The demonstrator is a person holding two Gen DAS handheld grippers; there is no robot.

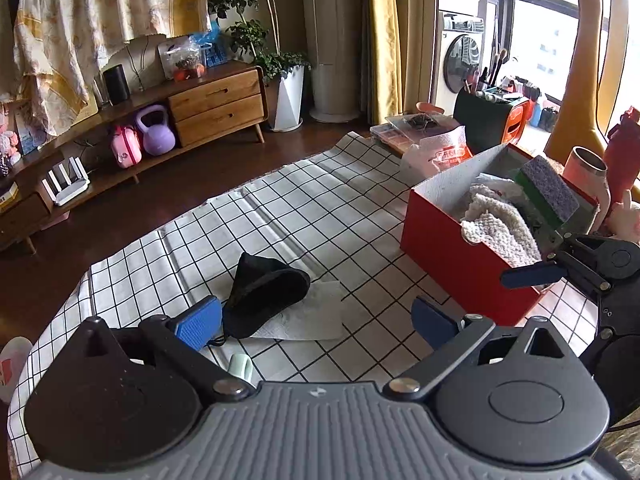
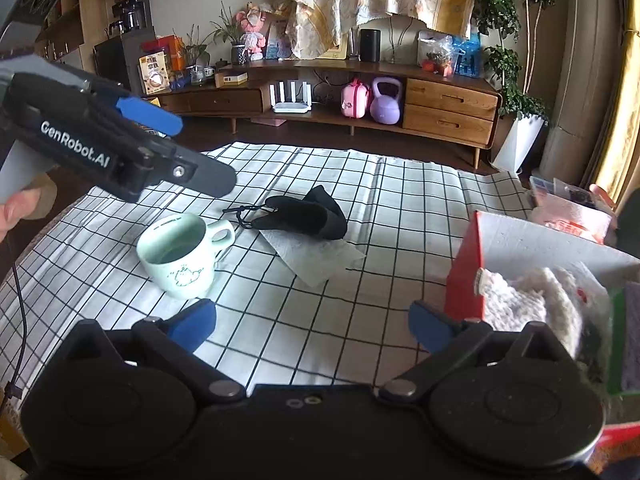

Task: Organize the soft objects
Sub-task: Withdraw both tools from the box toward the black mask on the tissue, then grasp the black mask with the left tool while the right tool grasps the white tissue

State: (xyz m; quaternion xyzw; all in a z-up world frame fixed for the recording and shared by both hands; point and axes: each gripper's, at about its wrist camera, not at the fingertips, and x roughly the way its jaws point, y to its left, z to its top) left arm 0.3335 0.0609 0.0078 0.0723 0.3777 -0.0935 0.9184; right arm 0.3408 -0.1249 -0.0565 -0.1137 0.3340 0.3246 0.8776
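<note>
A black soft pouch (image 1: 266, 294) lies on a white paper napkin (image 1: 310, 318) on the checked tablecloth; it also shows in the right wrist view (image 2: 308, 216). A red box (image 1: 460, 264) at the right holds white knitted cloths (image 1: 500, 224) and a green-grey sponge (image 1: 550, 186); the box also shows in the right wrist view (image 2: 466, 276). My left gripper (image 1: 316, 320) is open and empty, just in front of the pouch. My right gripper (image 2: 312, 326) is open and empty, beside the box; it shows at the box's near corner in the left wrist view (image 1: 532, 272).
A pale green mug (image 2: 182, 256) stands on the cloth left of the pouch. Clutter, a plastic case (image 1: 404, 128) and a pink tumbler (image 1: 588, 172) sit behind the box. A wooden sideboard (image 2: 448, 110) runs along the wall across dark floor.
</note>
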